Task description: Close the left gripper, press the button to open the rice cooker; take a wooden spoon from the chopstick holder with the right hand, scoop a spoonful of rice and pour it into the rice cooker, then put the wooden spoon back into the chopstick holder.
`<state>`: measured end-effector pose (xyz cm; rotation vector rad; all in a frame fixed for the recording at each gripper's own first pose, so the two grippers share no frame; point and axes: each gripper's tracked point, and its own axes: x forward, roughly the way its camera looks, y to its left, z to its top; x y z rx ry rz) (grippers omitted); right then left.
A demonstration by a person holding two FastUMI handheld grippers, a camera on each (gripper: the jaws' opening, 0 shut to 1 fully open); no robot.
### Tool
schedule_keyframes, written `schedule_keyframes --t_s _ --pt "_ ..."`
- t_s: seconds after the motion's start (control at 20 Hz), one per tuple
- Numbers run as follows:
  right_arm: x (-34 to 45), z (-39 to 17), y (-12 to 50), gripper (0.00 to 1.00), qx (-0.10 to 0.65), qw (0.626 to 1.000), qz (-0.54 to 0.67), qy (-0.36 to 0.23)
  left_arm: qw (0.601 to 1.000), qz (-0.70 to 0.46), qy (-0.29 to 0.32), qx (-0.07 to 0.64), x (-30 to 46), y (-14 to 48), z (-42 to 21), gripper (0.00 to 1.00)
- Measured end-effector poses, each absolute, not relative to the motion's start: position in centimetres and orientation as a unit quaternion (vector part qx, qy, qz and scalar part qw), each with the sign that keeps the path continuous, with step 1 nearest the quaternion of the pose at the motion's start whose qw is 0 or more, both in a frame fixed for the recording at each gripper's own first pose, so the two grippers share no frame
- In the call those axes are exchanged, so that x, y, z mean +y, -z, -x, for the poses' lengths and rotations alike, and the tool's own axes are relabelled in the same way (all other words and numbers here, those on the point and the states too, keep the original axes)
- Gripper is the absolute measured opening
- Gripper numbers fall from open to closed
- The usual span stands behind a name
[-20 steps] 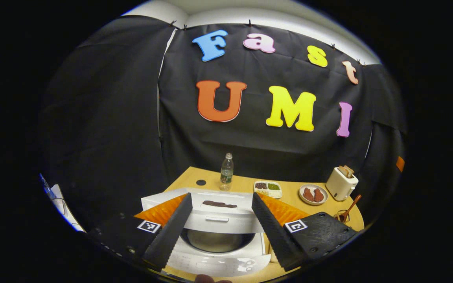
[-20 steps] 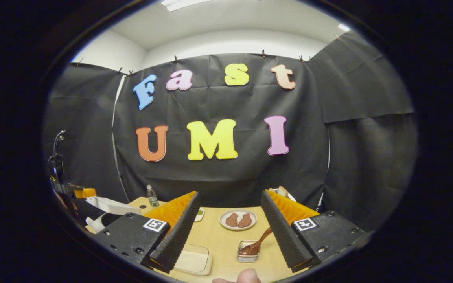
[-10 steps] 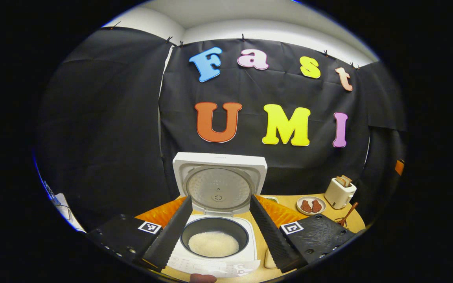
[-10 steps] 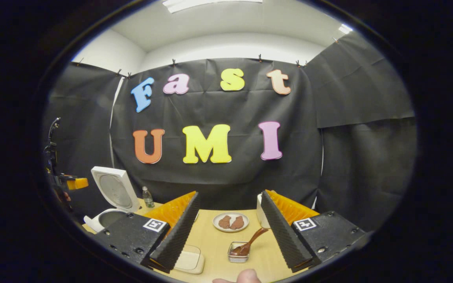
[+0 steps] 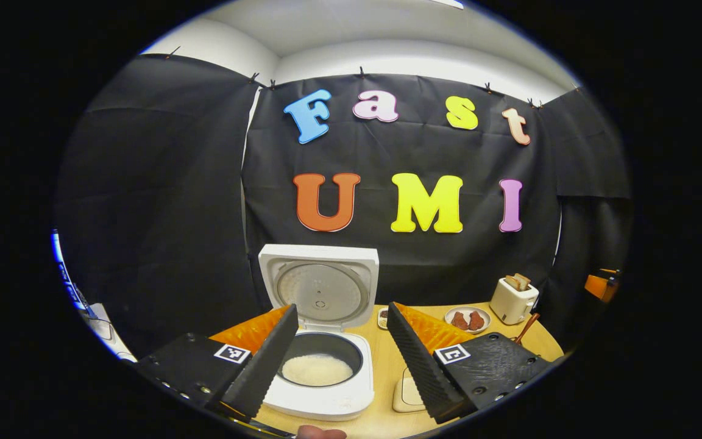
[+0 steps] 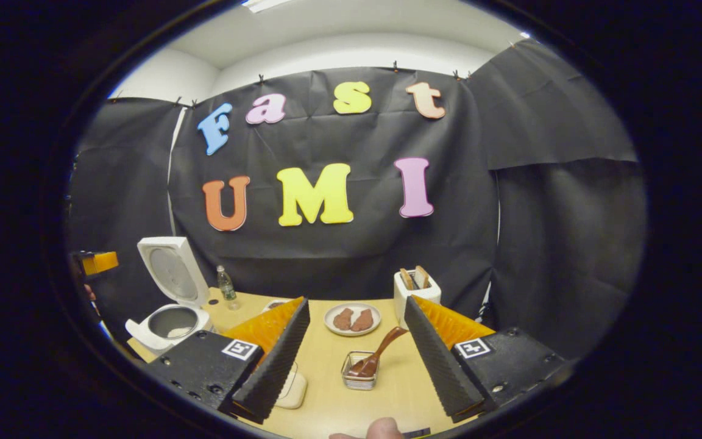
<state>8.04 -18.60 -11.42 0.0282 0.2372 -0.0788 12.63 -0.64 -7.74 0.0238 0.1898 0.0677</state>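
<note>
The white rice cooker (image 5: 320,396) stands with its lid (image 5: 317,283) upright and white rice in the dark pot (image 5: 317,369). My left gripper (image 5: 342,306) is open, held back from the cooker and above its front, touching nothing. A wooden spoon (image 6: 380,355) leans in the small wire chopstick holder (image 6: 358,377) on the wooden table (image 6: 326,360). Open and with nothing in it, my right gripper (image 6: 356,300) hovers above and short of the holder. A shallow pale rice dish (image 6: 293,390) lies by its left finger. The cooker (image 6: 168,322) stands at far left in the right gripper view.
A plate of brown meat pieces (image 6: 351,318) and a white toaster with bread (image 6: 417,285) stand behind the holder. A water bottle (image 6: 225,283) is at the back, next to the cooker lid. A small divided dish (image 5: 382,317) sits beside the cooker.
The cooker lid has swung from nearly down to fully upright, showing the rice. My left gripper has drawn back from the cooker. The right gripper's view has tipped down, showing more table.
</note>
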Motion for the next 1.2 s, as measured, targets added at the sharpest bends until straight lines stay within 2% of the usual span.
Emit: schedule_keyframes --t_s 0.2,0.25,0.3,0.55,0.6,0.65,0.7,0.75,0.8,0.85,0.9,0.95,1.0,1.05,1.1,1.15,1.2 --pt "-20.9 -10.3 15.9 1.00 0.151 0.987 -0.038 0.043 0.994 -0.006 -0.039 0.106 -2.2 8.5 -12.2 0.95" --pt "-21.5 -11.1 17.1 0.96 0.161 0.985 -0.045 0.041 0.994 -0.007 -0.041 0.105 -2.5 8.4 -12.5 0.95" --pt "-21.6 -12.0 18.5 1.00 0.174 0.983 -0.054 0.037 0.994 -0.009 -0.042 0.104 -2.7 8.3 -12.9 0.95" --pt "-22.9 -16.2 26.3 1.00 0.237 0.968 -0.083 0.025 0.991 -0.007 -0.070 0.111 -2.5 7.5 -14.8 0.95" --pt "-23.1 -17.0 27.8 0.94 0.250 0.964 -0.083 0.023 0.991 -0.004 -0.075 0.111 -2.5 7.3 -15.0 0.95" --pt "-23.3 -17.7 29.3 1.00 0.264 0.961 -0.085 0.022 0.990 -0.005 -0.082 0.113 -2.4 7.4 -15.1 0.95" --pt "-23.4 -18.4 30.9 0.94 0.278 0.956 -0.092 0.018 0.989 -0.008 -0.088 0.117 -2.4 7.7 -15.2 0.95" --pt "-23.5 -19.0 32.3 1.00 0.292 0.951 -0.101 0.019 0.988 -0.012 -0.091 0.125 -2.4 8.1 -15.2 0.95" --pt "-23.8 -19.7 33.5 1.00 0.304 0.946 -0.112 0.022 0.986 -0.017 -0.093 0.135 -2.5 8.6 -14.8 0.95" --pt "-24.0 -20.4 34.5 0.91 0.313 0.942 -0.120 0.024 0.985 -0.022 -0.096 0.144 -2.4 9.0 -14.4 0.95" --pt "-24.1 -21.3 35.2 0.89 0.318 0.939 -0.127 0.023 0.983 -0.027 -0.101 0.150 -2.3 9.2 -14.1 0.95" --pt "-24.1 -22.1 35.9 0.96 0.320 0.938 -0.133 0.019 0.981 -0.029 -0.106 0.156 -2.2 9.6 -14.1 0.95" --pt "-24.2 -22.9 36.7 0.89 0.323 0.936 -0.137 0.020 0.980 -0.032 -0.111 0.162 -2.2 10.0 -13.9 0.95" --pt "-24.2 -23.7 37.2 0.75 0.324 0.934 -0.147 0.019 0.978 -0.035 -0.114 0.169 -2.2 10.4 -13.6 0.95" --pt "-24.3 -24.2 37.6 0.67 0.329 0.931 -0.158 0.018 0.977 -0.040 -0.117 0.175 -2.1 10.6 -13.3 0.95" --pt "-24.4 -24.6 37.8 0.72 0.332 0.929 -0.165 0.019 0.976 -0.045 -0.121 0.178 -1.9 10.7 -13.0 0.95" --pt "-24.4 -24.9 38.1 0.66 0.333 0.927 -0.170 0.018 0.975 -0.045 -0.124 0.179 -1.8 10.6 -12.9 0.96"
